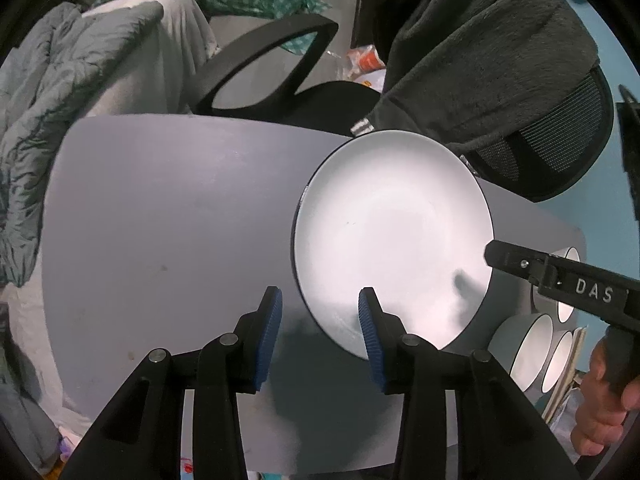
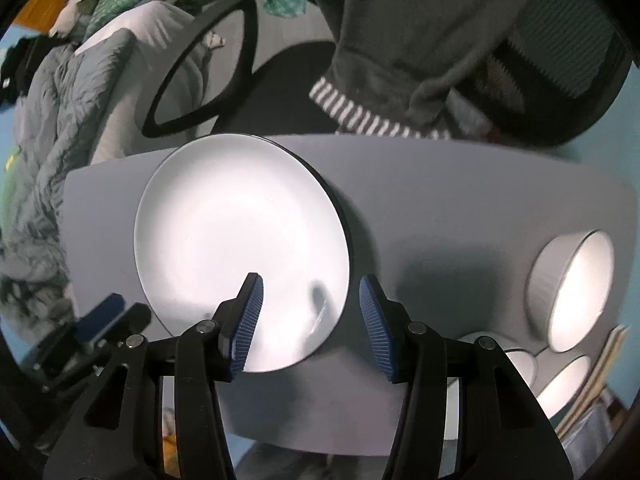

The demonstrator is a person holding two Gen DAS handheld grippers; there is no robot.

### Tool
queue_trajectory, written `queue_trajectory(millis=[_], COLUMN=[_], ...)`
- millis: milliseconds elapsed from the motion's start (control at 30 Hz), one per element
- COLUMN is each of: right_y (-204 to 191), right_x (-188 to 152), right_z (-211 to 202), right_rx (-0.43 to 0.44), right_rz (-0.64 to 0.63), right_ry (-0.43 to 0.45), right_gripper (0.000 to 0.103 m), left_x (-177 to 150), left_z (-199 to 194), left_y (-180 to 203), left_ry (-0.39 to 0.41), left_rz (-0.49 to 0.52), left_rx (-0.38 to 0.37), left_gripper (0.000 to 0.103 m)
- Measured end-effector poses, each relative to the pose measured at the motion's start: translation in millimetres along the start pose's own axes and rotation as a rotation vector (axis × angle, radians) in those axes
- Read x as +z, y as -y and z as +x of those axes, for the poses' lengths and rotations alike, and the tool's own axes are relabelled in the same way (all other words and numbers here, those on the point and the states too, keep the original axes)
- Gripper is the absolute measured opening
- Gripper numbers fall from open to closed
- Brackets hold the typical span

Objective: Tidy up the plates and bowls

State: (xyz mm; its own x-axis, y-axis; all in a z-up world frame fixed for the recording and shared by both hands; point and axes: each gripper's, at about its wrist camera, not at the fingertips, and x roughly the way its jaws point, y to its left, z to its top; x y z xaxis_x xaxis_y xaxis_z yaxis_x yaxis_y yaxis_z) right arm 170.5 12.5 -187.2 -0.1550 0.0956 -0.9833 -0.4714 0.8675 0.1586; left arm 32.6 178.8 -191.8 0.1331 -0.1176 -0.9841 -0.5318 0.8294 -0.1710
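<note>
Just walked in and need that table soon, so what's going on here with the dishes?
A person is sorting dishes with a handheld gripper in each hand. A white plate lies flat on the grey table, and both grippers hang over its near rim, pointing down. The left gripper and the right gripper are open, holding nothing. White bowls sit grouped at the table's right end, untouched. It looks as if the plate has been set down, but that is a guess.

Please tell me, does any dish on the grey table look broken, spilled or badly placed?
Nothing looks broken or spilled. The white plate lies flat on the grey table, but its far rim seems to reach past the table edge. The bowls crowd the table's right end.
</note>
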Motion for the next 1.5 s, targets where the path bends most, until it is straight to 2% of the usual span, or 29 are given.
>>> queue_trajectory(millis=[200,400,700,933,1100,1500], right_y=[-12.2,-18.3,-23.5,-26.9,-30.7,-36.9], right_x=[-15.9,-34.8,-68.2,-92.7,-111.7,-144.2], right_z=[-29.2,-58.6,-93.8,-117.7,-138.9,-159.4], right_rx=[-0.086,-0.119,-0.141,-0.157,-0.165,-0.146], right_rz=[-0.096,-0.14,-0.175,-0.175,-0.158,-0.114], right_ry=[0.106,0.182,0.254,0.308,0.371,0.422], right_gripper=[0.063,0.065,0.066,0.066,0.066,0.066], left_x=[-12.4,-28.8,-59.8,-79.6,-90.2,-109.4], left_z=[-29.5,-60.5,-101.8,-124.7,-145.9,-181.9], left_y=[2.9,6.1,7.3,7.1,11.6,9.9], left_ry=[0.057,0.112,0.173,0.206,0.258,0.338], left_rz=[0.021,0.042,0.082,0.111,0.16,0.164], left_rx=[0.016,0.01,-0.012,-0.014,0.003,-0.052], left_gripper=[0.05,0.055,0.06,0.062,0.066,0.07])
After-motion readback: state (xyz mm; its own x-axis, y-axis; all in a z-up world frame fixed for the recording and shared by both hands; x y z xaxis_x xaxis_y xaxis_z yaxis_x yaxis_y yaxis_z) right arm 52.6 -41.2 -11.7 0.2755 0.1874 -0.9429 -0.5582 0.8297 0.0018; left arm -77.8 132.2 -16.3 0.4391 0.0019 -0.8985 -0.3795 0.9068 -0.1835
